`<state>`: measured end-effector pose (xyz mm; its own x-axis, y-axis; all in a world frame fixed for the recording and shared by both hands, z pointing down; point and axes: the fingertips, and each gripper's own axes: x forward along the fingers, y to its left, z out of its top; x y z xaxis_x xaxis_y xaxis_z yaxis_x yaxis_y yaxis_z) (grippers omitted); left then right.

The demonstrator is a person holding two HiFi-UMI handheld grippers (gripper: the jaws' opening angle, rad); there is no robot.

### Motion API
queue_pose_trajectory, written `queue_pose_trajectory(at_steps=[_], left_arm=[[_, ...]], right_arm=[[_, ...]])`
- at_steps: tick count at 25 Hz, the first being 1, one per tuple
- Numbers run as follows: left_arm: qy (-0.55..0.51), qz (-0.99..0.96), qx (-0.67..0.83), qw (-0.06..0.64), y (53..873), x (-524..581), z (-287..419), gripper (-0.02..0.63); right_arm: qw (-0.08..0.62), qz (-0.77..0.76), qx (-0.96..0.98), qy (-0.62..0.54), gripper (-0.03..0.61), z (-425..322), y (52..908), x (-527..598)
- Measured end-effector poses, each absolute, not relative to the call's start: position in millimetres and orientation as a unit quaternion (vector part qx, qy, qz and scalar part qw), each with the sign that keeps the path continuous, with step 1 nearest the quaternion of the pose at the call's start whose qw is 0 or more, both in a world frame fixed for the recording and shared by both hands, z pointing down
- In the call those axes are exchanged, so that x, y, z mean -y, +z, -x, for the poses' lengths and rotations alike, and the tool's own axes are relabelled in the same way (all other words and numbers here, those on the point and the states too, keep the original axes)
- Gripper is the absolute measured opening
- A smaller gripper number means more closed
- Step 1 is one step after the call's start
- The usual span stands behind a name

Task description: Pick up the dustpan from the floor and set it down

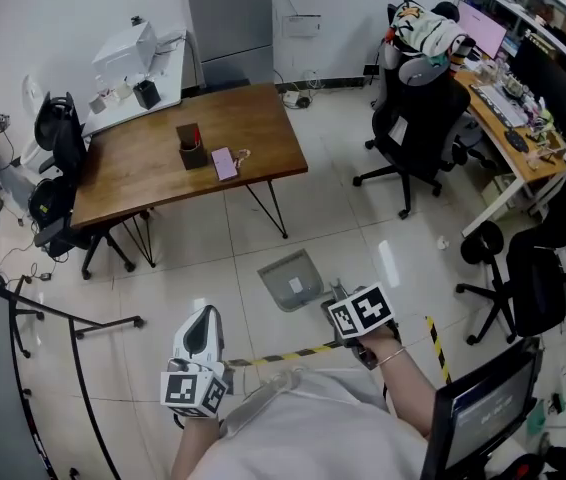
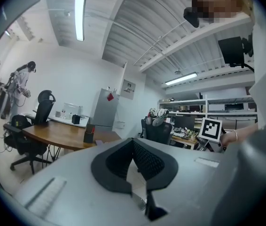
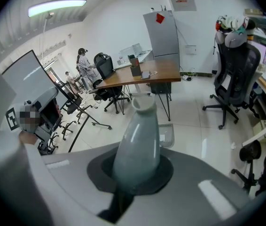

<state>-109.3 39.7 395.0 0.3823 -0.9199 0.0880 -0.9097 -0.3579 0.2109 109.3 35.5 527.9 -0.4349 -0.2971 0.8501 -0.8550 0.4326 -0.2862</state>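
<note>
Seen from overhead, the grey plastic dustpan (image 1: 291, 280) is a flat scoop low in the middle of the frame, on or just over the glossy white tiled floor (image 1: 333, 218); I can't tell which. Only the right gripper view shows its smooth, tapered handle, clenched between the jaws of the right gripper (image 3: 137, 173). The left gripper (image 2: 134, 166) has its ribbed black jaws pressed together, with nothing between them.
</note>
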Motion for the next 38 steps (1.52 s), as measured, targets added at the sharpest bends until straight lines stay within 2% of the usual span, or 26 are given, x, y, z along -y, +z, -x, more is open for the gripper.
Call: queue_pose_trajectory(at_steps=[9,14,19,31,38], left_arm=[[-0.015,-0.813,0.570,0.116,397,-36,98,0.012],[0.001,-0.796,0.596,0.111,414,-33,114,0.012],[0.010,-0.780,0.611,0.136,438,-18,135,0.012],[-0.007,-0.808,0.569,0.154,435,133,186,0.012],[0.000,-0.812,0.550,0.195,456,181,193,0.012]], right_arm=[[0.367,-0.371,0.760,0.387,0.003,-119,538,-31],[0.371,-0.352,0.762,0.397,0.003,-114,552,-22],[0.375,-0.348,0.749,0.421,0.003,-112,574,2],[0.389,-0.385,0.697,0.463,0.003,-80,614,106],[0.357,-0.428,0.683,0.472,0.003,-70,644,171]])
